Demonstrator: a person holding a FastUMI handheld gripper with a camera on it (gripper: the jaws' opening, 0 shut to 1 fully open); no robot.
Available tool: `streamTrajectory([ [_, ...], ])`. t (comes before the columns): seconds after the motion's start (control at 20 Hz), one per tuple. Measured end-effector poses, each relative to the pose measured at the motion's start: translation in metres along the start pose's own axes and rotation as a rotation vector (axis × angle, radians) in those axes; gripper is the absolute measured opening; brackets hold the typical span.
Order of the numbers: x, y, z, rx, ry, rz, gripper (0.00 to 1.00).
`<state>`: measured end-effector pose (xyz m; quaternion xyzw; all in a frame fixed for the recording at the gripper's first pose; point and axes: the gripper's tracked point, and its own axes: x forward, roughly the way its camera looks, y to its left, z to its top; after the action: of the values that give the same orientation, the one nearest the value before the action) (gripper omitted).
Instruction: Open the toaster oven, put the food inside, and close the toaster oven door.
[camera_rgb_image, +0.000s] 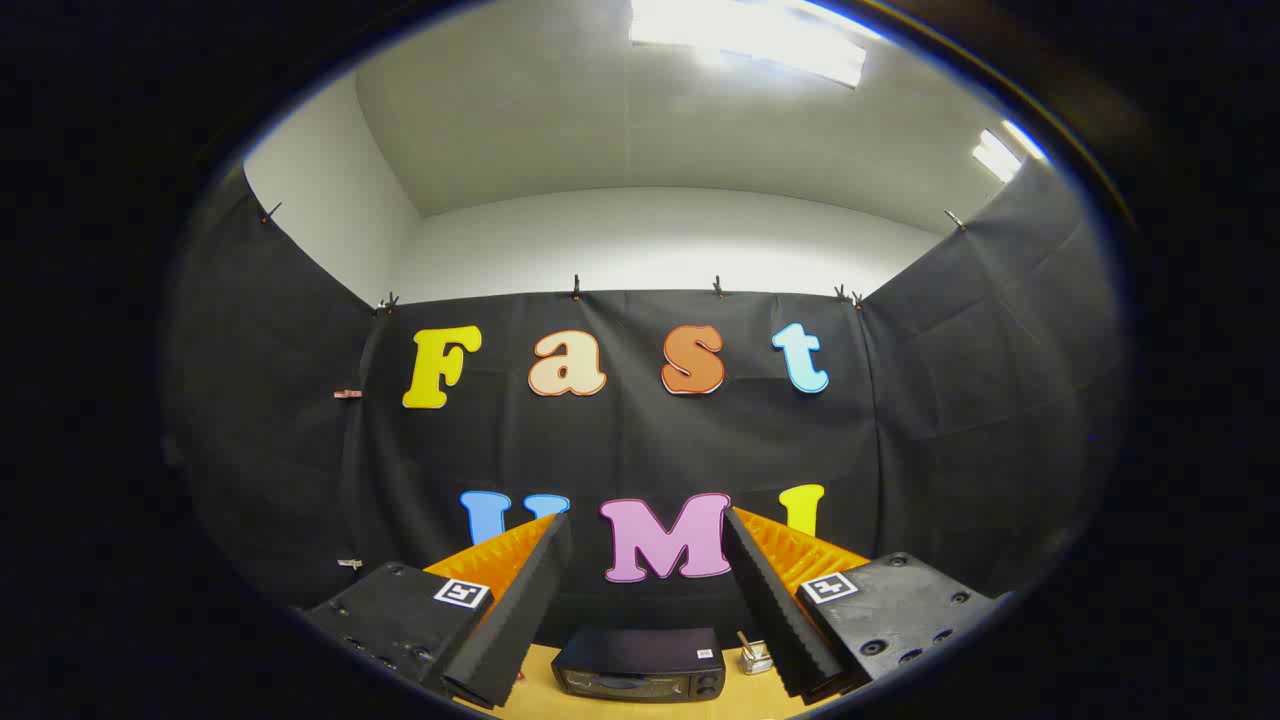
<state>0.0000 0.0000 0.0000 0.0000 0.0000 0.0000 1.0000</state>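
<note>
A black toaster oven (640, 662) stands on a tan wooden table (540, 700), low between my two fingers and well beyond them, its door closed. My gripper (645, 540) is open, held high above the table and pointing at the black cloth wall. Nothing lies between its fingers (520, 610). The food cannot be made out from here.
A small metal and white object (755, 655) sits on the table just right of the toaster oven. Black cloth walls enclose the booth on three sides. A white wall and a lit ceiling rise above the cloth.
</note>
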Motion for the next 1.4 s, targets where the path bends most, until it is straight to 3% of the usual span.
streamTrajectory([
  [0.9, -0.016, -0.005, 0.008, -0.008, 0.004, -0.004, 0.97],
  [1.4, -0.016, 0.01, -0.02, -0.012, 0.048, -0.028, 0.97],
])
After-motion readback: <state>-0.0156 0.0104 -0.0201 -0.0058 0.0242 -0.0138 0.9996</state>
